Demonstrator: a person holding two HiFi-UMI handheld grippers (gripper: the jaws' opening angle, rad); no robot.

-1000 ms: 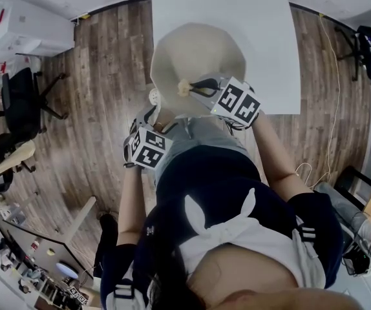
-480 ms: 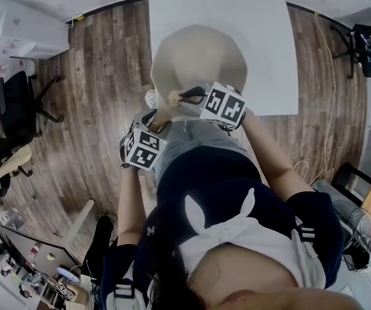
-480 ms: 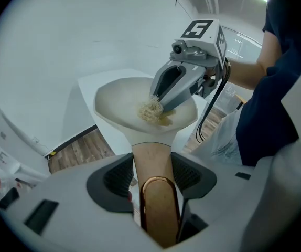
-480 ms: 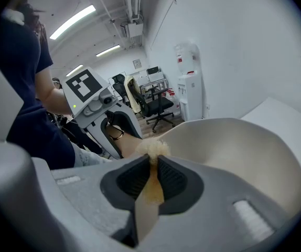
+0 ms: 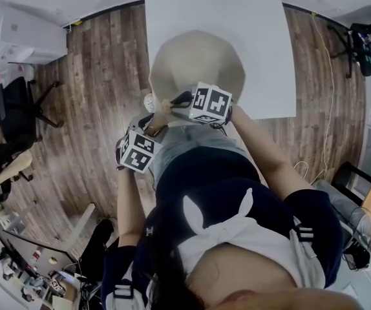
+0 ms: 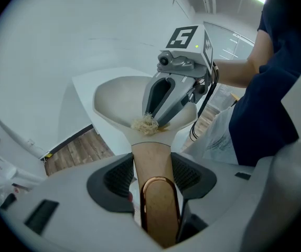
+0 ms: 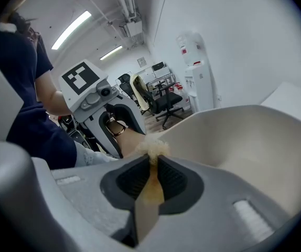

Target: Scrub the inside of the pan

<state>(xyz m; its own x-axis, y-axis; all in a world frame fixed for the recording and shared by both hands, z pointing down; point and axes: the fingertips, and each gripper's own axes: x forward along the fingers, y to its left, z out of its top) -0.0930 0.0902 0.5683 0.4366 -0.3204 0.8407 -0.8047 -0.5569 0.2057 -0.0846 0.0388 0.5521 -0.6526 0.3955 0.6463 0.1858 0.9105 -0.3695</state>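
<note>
Nearest us, our left gripper point(image 6: 152, 168) is gripping the wooden handle point(image 6: 151, 152) of the pan point(image 6: 118, 96). Its jaws have just been closing, and both pads are pressing on the handle while standing fairly wide. Just beyond, our right gripper point(image 7: 151, 175) is pinching a thin brush point(image 7: 151, 148) between nearly closed jaws, and we are holding its pale tuft at the pan's inner wall, right by the handle joint. The beige pan is lying over the near end of the white table point(image 5: 243, 18), handle pointing back towards us. Farther off, a wooden floor point(image 5: 101, 76) is showing around the table, with black chairs point(image 5: 16, 103) standing at the left
</note>
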